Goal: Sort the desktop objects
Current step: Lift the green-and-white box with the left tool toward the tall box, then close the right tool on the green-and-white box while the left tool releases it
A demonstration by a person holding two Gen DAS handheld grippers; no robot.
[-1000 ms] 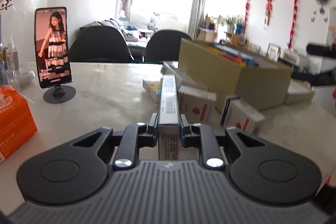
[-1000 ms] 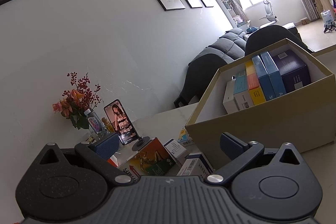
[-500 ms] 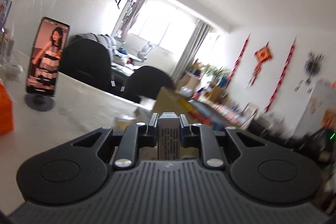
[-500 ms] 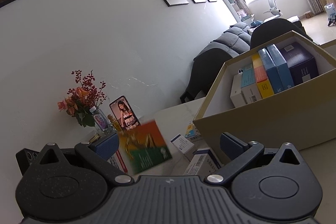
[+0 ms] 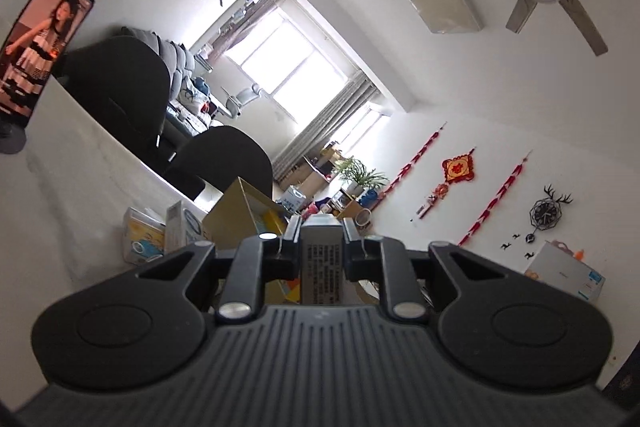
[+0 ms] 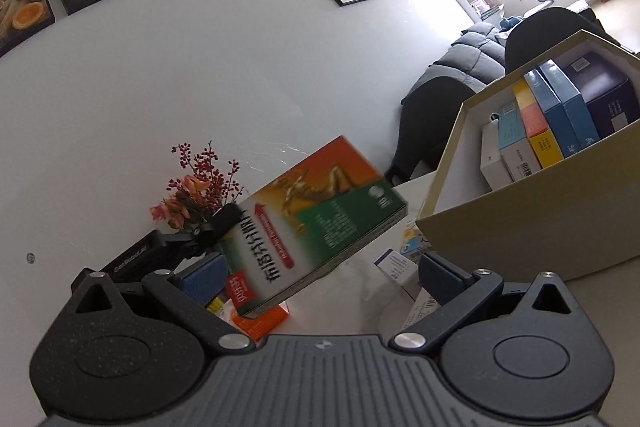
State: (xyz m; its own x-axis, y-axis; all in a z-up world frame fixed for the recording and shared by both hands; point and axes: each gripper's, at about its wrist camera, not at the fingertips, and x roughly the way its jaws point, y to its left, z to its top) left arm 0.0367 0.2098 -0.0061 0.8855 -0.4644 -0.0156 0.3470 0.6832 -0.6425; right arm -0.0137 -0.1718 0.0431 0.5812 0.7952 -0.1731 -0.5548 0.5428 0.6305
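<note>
Left gripper [image 5: 321, 242] is clamped on a thin box [image 6: 316, 223] with an orange and green cover, holding it by one narrow edge. A second ago this box was low over the desk [image 5: 80, 187], level with the other small boxes [image 5: 144, 241]; now it is lifted clear of them and tilted, because the hand has risen and rolled. In the right wrist view it hangs in the air between the flowers [image 6: 196, 195] and the big cardboard box [image 6: 520, 227], near that box but not yet over its opening. Right gripper [image 6: 320, 277] has its jaws apart, with nothing between them, and it has stayed in its place. I judge that the picking is done and the carrying is in hand: the thin box must still travel over the wall of the cardboard box and go in beside the books [image 6: 548, 119] that stand there.
</note>
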